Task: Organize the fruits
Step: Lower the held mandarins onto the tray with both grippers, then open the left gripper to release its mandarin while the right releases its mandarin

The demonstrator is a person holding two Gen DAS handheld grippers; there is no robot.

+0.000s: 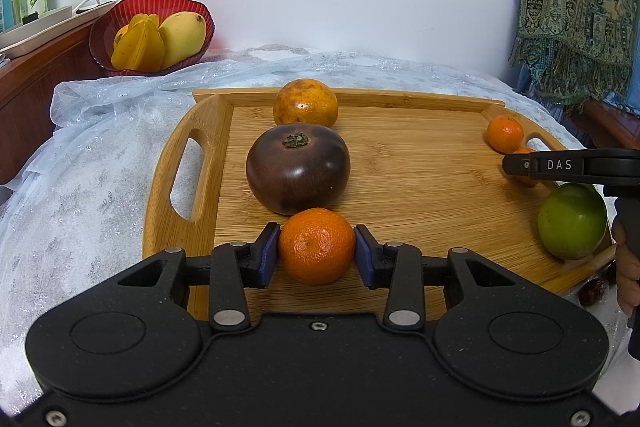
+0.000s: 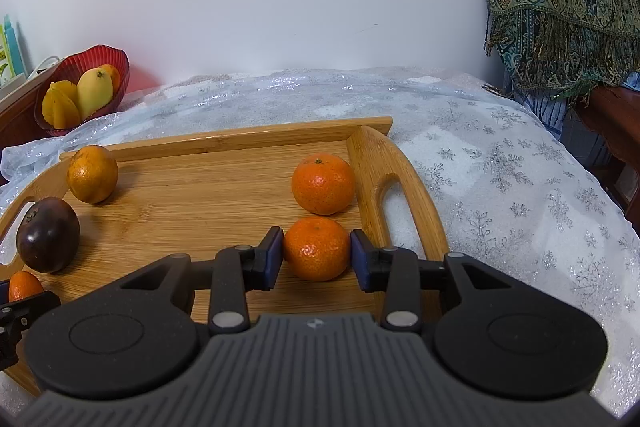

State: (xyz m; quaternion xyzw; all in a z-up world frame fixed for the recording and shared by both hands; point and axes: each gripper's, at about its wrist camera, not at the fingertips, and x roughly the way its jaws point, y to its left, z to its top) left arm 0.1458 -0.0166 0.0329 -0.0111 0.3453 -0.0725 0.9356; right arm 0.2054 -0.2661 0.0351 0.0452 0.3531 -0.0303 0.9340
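Two hand-held grippers at work over a bamboo tray [image 1: 208, 163] that lies on a snowflake-patterned cloth [image 1: 100, 155]. The left gripper [image 1: 316, 253] has its blue pads against both sides of a small mandarin [image 1: 316, 247], which rests on the tray floor just in front of a dark purple fruit [image 1: 298, 173]; a larger dull orange [image 1: 306, 103] sits behind that, near the far rim. The right gripper [image 2: 317, 255] brackets a second mandarin [image 2: 316, 248] near the tray's right handle: its left pad touches the peel, while a thin gap seems to show at the right pad, so the jaws read as narrow but not gripping. A third mandarin [image 2: 323, 183] stands just behind, apart from it. A green apple [image 1: 572, 221] lies at the tray's near right edge. The step in hand appears to be placing or releasing mandarins in sorted positions. A red bowl [image 1: 120, 23] holding a mango and starfruit stands well apart at the back left. The next move likely calls for opening the pads evenly and withdrawing straight back, so that neither round fruit is nudged into a roll.
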